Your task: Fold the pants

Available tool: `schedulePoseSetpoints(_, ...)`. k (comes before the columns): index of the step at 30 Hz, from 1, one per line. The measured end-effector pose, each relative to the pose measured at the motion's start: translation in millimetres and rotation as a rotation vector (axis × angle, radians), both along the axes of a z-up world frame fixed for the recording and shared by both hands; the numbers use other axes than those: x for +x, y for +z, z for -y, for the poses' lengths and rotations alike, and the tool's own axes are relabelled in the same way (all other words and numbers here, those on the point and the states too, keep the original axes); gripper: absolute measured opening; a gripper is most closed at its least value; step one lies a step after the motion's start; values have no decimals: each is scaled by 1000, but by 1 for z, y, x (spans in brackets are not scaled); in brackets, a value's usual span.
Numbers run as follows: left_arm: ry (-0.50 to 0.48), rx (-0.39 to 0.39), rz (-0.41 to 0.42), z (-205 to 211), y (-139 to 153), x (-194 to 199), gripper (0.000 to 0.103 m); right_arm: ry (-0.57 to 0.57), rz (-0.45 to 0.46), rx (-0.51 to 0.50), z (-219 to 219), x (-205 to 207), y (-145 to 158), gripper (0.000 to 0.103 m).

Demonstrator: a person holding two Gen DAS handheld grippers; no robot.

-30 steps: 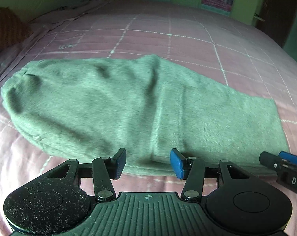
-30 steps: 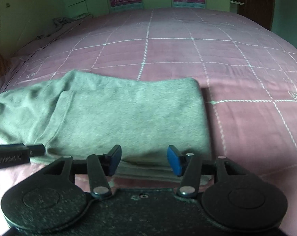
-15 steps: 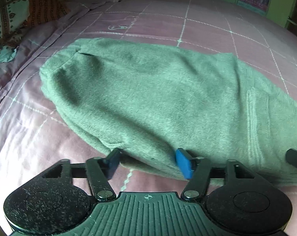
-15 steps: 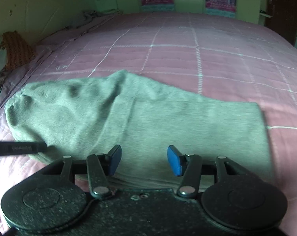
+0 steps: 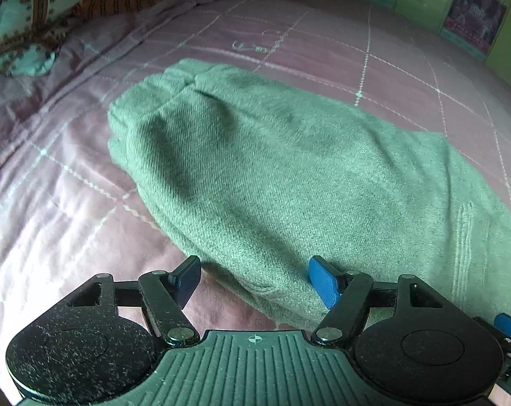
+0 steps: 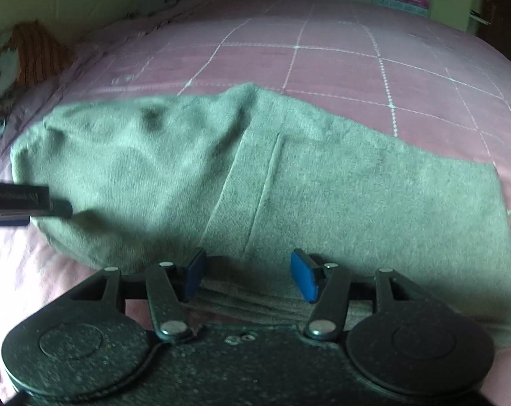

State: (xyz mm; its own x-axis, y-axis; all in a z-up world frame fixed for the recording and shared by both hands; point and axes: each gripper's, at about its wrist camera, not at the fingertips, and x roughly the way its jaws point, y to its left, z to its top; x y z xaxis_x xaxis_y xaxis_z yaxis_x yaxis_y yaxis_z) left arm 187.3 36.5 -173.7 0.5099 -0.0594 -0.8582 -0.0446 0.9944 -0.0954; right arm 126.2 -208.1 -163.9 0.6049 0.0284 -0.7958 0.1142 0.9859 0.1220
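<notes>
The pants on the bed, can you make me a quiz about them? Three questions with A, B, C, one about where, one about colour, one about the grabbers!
1. Where do the pants lie?
A. on a chair
B. on the pink bedspread
C. on the floor

2. What colour are the pants?
A. green
B. red
C. white

3. How are the left gripper and right gripper?
A. both shut
B. one shut, one open
C. both open

Answers: 1 B, pink checked cloth shows all around them. 2 A, the fabric looks grey-green in both views. 3 C, each pair of blue pads stands wide apart at the near edge.
</notes>
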Motion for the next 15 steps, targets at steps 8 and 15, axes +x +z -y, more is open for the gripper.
schedulePoseSetpoints(8,82,-82,11,-27,9,3,70,-55,96,-21,11,-4,23,58)
schedulePoseSetpoints(15,171,-187,-44,-63,-2,11,70,-39,13,-9,12,0,-1,61)
